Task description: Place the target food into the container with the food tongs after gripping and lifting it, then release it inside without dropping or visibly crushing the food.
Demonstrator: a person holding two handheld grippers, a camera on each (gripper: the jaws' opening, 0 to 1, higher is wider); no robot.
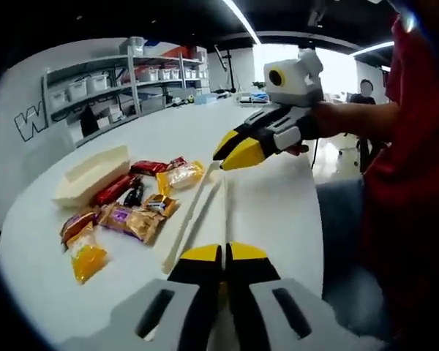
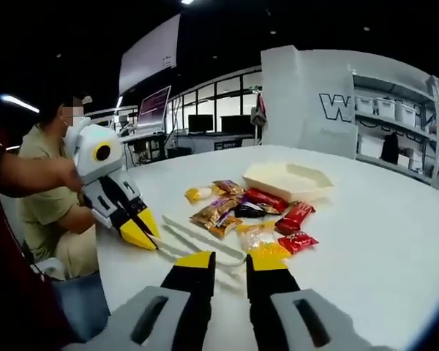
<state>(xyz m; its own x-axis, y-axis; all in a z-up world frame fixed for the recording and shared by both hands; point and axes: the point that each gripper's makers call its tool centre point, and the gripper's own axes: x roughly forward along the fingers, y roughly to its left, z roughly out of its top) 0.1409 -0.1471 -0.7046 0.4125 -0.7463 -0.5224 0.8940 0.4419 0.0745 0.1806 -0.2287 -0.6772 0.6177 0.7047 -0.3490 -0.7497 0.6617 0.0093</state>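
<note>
White food tongs (image 1: pixel 195 213) lie flat on the white table (image 1: pixel 278 197), just beyond my left gripper (image 1: pixel 224 254), whose yellow-tipped jaws stand together with nothing in them. A cream container (image 1: pixel 93 175) sits at the far left, and several food packets (image 1: pixel 135 219) lie between it and the tongs. My right gripper (image 1: pixel 238 150) hovers over the tongs' far end. In the right gripper view, my right gripper (image 2: pixel 232 261) stands slightly open and empty above the tongs (image 2: pixel 201 240). The left gripper (image 2: pixel 140 234) is shut near their left end, and the container (image 2: pixel 289 180) lies behind the packets (image 2: pixel 249 212).
Shelving with white bins (image 1: pixel 124 88) lines the wall behind the table. A seated person (image 2: pixel 47 197) is at the table's left edge in the right gripper view. A person's red sleeve (image 1: pixel 413 146) fills the right side of the left gripper view. Bare table surface (image 2: pixel 380 234) lies right of the packets.
</note>
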